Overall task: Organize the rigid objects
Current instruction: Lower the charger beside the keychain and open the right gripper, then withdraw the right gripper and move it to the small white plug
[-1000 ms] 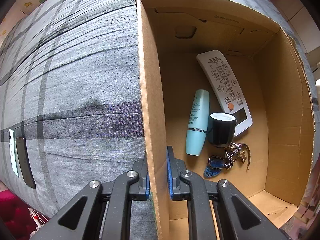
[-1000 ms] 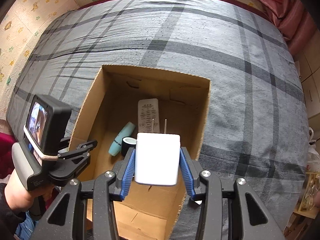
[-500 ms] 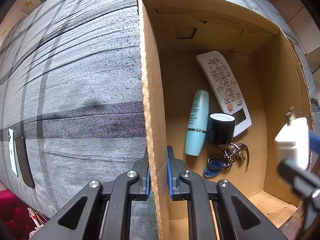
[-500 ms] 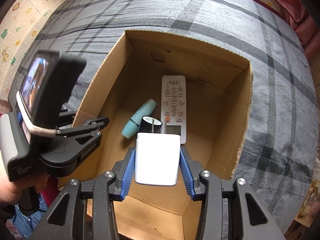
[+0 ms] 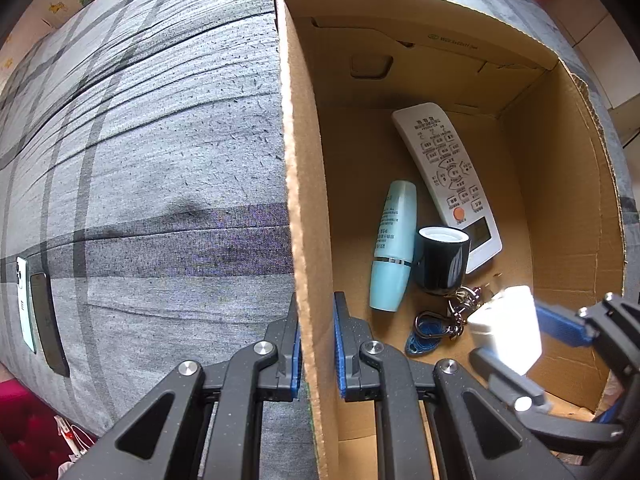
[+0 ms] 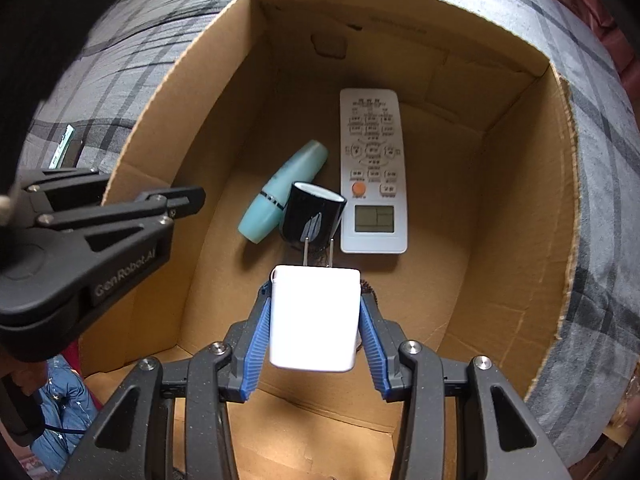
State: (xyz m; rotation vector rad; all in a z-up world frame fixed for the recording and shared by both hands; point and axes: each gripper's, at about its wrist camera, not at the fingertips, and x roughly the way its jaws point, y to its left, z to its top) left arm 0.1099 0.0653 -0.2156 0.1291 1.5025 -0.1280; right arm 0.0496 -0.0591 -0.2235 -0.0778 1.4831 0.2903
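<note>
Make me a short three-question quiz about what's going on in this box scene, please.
1. True or false: the right claw holds a white plug adapter.
2. What does the left claw clamp? A) the remote control B) the cardboard box's wall C) the teal bottle
3. Which dark item stands between the teal bottle and the remote?

Key: 1 true; 2 B; 3 the black cap.

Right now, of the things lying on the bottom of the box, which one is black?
The small black cup, white-rimmed, lying between the pale blue tube and the white remote. The blue key fob is the only other dark item.
</note>
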